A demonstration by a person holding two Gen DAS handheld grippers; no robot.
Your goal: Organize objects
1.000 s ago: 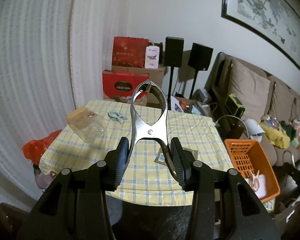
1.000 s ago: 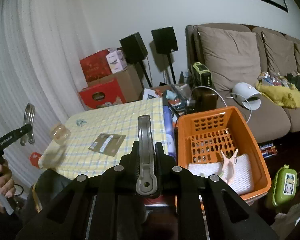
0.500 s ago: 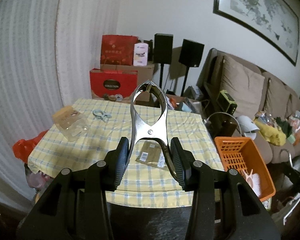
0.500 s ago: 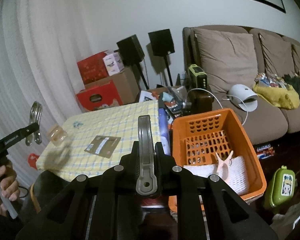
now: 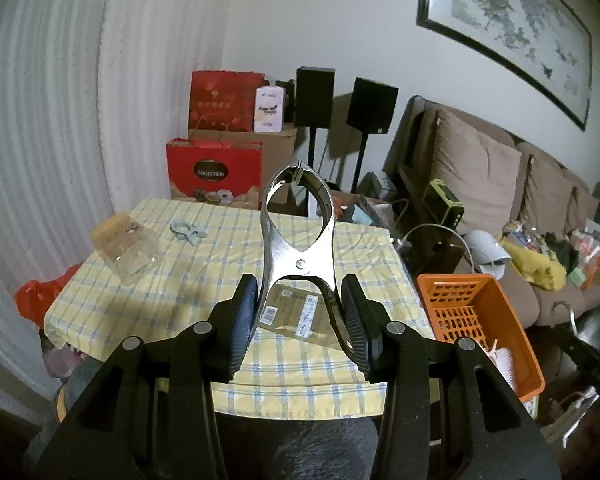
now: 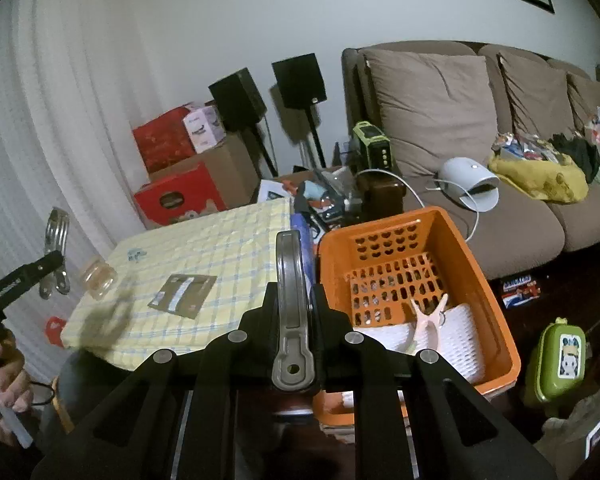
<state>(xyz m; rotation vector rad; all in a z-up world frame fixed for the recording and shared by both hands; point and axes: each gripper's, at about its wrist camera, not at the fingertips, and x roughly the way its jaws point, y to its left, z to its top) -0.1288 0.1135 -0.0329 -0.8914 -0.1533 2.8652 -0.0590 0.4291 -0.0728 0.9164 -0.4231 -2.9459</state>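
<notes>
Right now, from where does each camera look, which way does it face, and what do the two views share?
Left wrist: behind left gripper, holding metal clamp, facing table.
Right wrist: behind right gripper, holding grey handle, facing orange basket; left hand shows.
Shared: table, basket, brown packet.

Table [image 5: 148, 312] dead ahead, packet [image 5: 296, 316] lying at its centre, clip [image 5: 186, 231] at eleven o'clock on it, clear box [image 5: 128, 252] at ten, basket [image 5: 512, 320] off the table's three o'clock side, peg [image 6: 428, 316] inside the basket, sofa [image 5: 480, 172] behind at two.
</notes>
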